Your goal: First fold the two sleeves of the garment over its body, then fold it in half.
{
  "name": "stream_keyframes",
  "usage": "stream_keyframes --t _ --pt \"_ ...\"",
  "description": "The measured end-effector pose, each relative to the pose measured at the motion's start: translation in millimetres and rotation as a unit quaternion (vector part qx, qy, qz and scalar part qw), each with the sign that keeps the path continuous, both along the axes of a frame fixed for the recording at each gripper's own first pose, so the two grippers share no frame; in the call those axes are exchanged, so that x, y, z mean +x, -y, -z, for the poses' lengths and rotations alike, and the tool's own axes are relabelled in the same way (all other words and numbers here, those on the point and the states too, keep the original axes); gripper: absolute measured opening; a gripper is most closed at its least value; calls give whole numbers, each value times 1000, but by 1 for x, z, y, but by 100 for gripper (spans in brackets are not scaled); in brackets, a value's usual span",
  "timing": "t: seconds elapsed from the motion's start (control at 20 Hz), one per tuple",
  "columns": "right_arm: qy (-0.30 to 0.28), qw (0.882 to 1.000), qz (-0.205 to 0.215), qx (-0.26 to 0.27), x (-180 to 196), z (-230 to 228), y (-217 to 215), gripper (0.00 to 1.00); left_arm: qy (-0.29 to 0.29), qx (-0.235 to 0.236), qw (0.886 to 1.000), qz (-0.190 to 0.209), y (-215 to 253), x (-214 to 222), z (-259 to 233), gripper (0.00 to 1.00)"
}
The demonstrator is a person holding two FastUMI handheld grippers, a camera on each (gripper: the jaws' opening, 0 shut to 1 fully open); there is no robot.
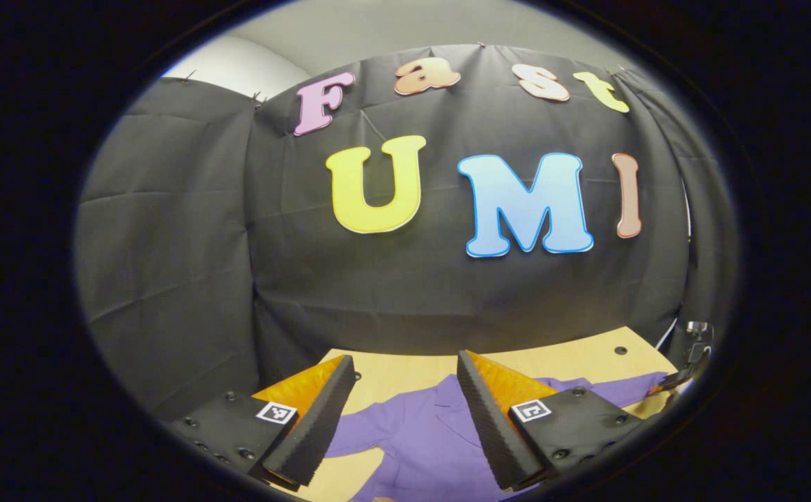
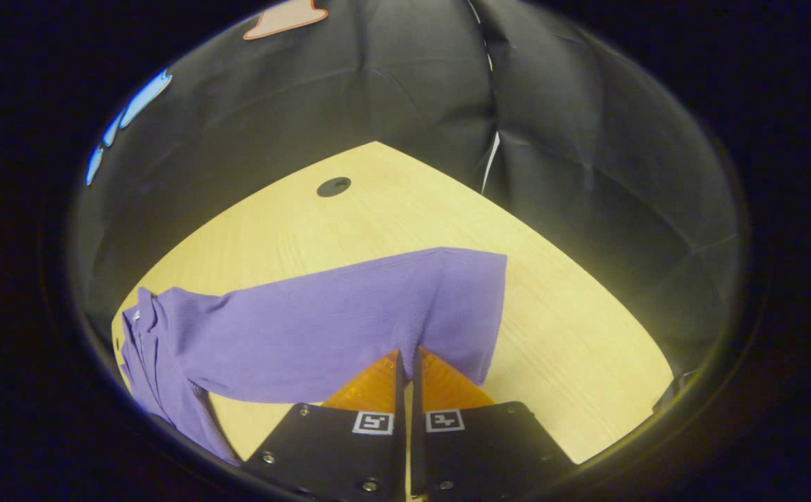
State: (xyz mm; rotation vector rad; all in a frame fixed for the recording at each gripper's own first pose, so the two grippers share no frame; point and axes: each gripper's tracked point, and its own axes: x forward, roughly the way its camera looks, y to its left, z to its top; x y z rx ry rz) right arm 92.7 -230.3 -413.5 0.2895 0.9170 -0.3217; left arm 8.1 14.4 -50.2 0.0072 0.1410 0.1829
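Sleeve fold under way on one purple garment.

Left tool (image 1: 405, 411) hung open and empty above the garment (image 1: 426, 446), probably waiting its turn, its two fingers well apart; the garment lay flat on the surface (image 1: 405, 373). Right tool (image 2: 406, 362) was clamped on the lower edge of one sleeve (image 2: 349, 328), likely to carry it over the body. Two tools, one garment, one sleeve gripped.
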Motion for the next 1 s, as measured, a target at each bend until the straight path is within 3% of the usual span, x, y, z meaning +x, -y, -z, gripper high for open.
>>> stream_keyframes --t 0.4,0.7,1.0 --pt "72 994 -86 0 42 -64 -87 2 1 0 1000 -2 -23 -9 6 94" --pt "123 978 -163 30 65 -109 -197 2 3 5 1000 -17 -59 -24 8 94" --pt "149 961 -225 61 64 -137 -306 2 4 11 999 -32 -98 -40 10 94"
